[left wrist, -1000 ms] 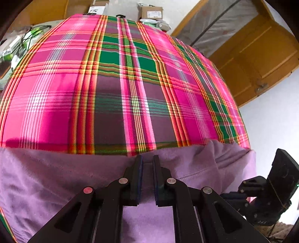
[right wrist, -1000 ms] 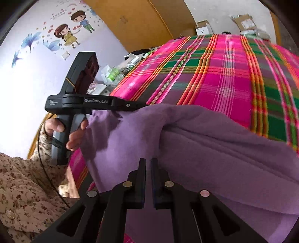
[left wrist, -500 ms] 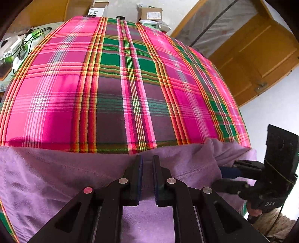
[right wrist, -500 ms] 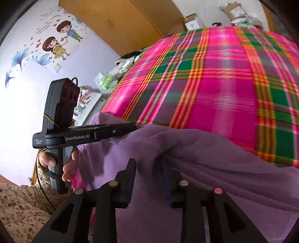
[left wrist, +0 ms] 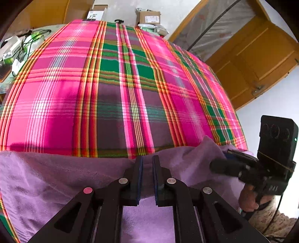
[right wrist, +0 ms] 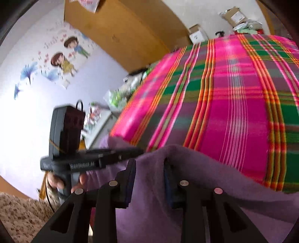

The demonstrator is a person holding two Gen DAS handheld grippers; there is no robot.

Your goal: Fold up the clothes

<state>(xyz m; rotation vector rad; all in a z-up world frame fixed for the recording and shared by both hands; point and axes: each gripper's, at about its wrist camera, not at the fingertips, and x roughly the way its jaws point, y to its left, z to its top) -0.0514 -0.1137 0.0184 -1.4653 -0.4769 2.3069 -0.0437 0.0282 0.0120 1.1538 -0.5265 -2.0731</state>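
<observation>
A purple garment point(left wrist: 56, 179) lies along the near edge of a bed covered by a pink, green and orange plaid blanket point(left wrist: 115, 89). My left gripper point(left wrist: 147, 158) is shut on the garment's far edge, with purple cloth pinched between its narrow jaws. My right gripper point(right wrist: 149, 162) stands open over a raised fold of the same garment point(right wrist: 196, 168), its jaws wide apart on either side of the cloth. The right gripper also shows at the right of the left wrist view point(left wrist: 243, 164), and the left gripper at the left of the right wrist view point(right wrist: 89, 160).
Cardboard boxes point(left wrist: 147, 16) stand beyond the bed's far end. A cluttered side table point(left wrist: 15, 52) is at the bed's left. Wooden wardrobe doors point(left wrist: 257, 61) stand to the right. A wall with cartoon stickers point(right wrist: 61, 61) is behind the left gripper.
My right gripper has opened from shut to wide apart and released the purple cloth. It swung toward the bed. My left gripper stays shut on the garment's edge.
</observation>
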